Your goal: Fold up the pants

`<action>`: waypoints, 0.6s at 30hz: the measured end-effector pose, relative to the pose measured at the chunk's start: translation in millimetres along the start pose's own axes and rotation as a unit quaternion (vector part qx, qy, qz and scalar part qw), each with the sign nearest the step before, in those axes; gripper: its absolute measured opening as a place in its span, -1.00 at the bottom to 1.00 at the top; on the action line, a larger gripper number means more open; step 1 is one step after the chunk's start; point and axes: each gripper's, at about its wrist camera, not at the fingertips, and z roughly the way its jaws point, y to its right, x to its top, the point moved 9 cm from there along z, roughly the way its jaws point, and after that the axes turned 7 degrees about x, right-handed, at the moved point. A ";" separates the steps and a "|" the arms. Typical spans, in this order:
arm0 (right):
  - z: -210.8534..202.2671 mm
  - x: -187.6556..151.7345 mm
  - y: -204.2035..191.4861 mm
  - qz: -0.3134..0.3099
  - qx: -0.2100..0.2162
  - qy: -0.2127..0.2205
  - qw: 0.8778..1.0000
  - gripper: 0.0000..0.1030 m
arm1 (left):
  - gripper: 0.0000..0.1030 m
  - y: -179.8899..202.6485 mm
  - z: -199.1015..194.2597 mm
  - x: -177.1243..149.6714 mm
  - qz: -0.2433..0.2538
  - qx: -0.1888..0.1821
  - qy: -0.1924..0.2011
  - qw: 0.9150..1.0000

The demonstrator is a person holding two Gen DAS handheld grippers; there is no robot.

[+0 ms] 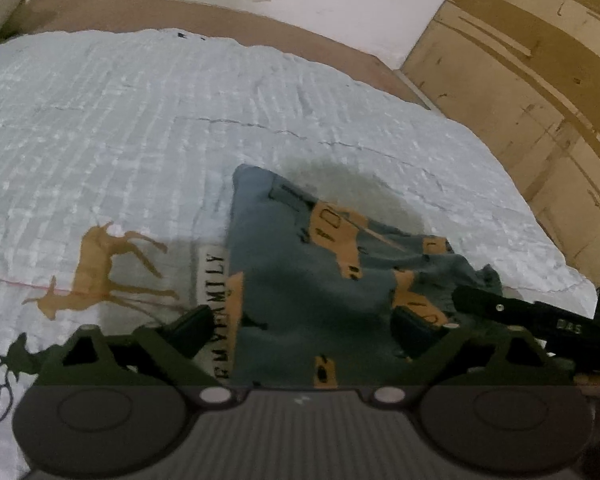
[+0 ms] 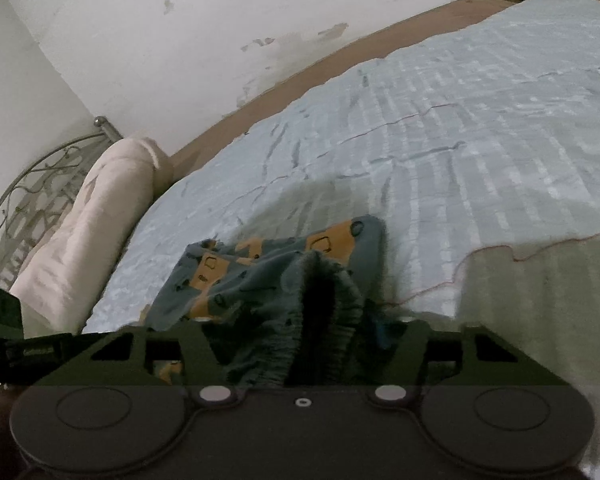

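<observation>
Both claws are at the pants on the quilt: the left gripper stands wide apart around the grey-blue, orange-printed cloth, the right gripper has the ribbed waistband bunched between its fingers, whether pressing I cannot tell, and a rolled blanket lies left of the pants.

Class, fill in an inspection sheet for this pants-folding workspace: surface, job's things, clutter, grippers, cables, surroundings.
Surface: bed with pale blue textured bedspread, wrinkled.
Job's things: grey-blue pants with orange print, lying bunched on the bedspread.
Clutter: cream rolled bolster at the bed's edge.
Grippers: left gripper open astride the pants; right gripper around the ribbed waistband, contact unclear.
Cables: nothing seen.
Surroundings: stained white wall, wooden panels, metal scrollwork.
</observation>
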 end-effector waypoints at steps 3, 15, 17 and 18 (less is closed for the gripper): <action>-1.5 -1.3 2.5 0.000 -0.008 0.002 1.000 -0.09 | 0.55 0.7 1.8 -0.9 -0.007 -0.005 -0.002 1.000; -15.1 14.3 -27.6 -0.063 -0.013 0.030 0.997 -0.56 | -0.65 -7.7 -18.1 18.5 -0.036 -0.028 0.040 0.998; -17.4 19.7 -34.3 -0.070 -0.009 0.036 0.997 -0.58 | -0.66 -4.2 -22.5 23.6 -0.032 -0.034 0.048 0.998; -18.1 23.0 -37.9 -0.074 -0.007 0.040 0.996 -0.59 | -0.66 -2.3 -25.3 27.3 -0.029 -0.036 0.053 0.997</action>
